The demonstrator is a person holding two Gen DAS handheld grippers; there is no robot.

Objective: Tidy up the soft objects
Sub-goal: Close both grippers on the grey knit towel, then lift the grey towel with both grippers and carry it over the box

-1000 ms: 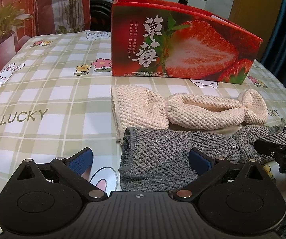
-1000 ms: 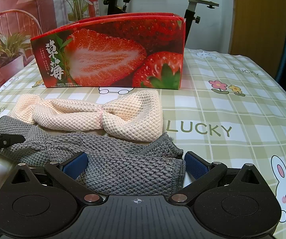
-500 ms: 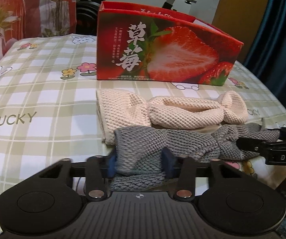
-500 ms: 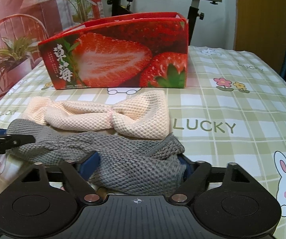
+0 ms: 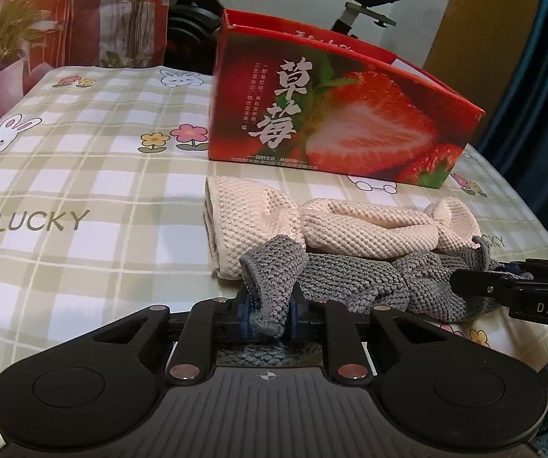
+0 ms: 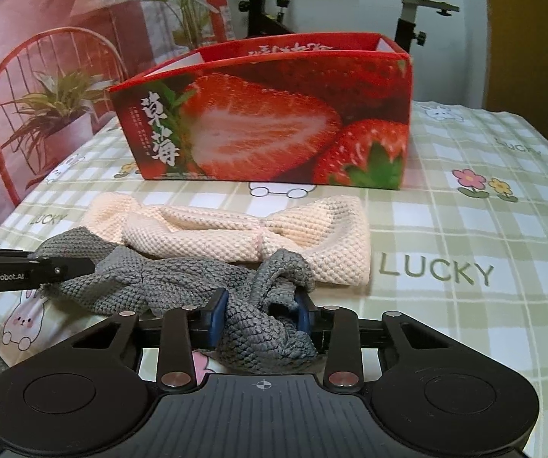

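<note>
the grey knitted cloth [image 5: 354, 282] lay stretched crosswise along the near edge of the checked tablecloth [image 5: 83, 191], its long axis running from one gripper to the other, and each gripper had one end of it. the left gripper [image 5: 270, 315] was closed tight on the cloth's left end, a bunched corner standing up between its blue pads. the right gripper [image 6: 260, 315] was clamped on the opposite end, with a thick wad of grey knit filling the gap between its fingers. just behind the cloth, touching its far edge, lay the cream knitted cloth [image 6: 235, 233], parallel to it. the open-topped strawberry box [image 6: 274, 126] stood beyond both, straight ahead of the grippers, its long side also parallel to the cloth. so the coming move likely called for both hands lifting together and carrying the cloth forward over the cream one.
</note>
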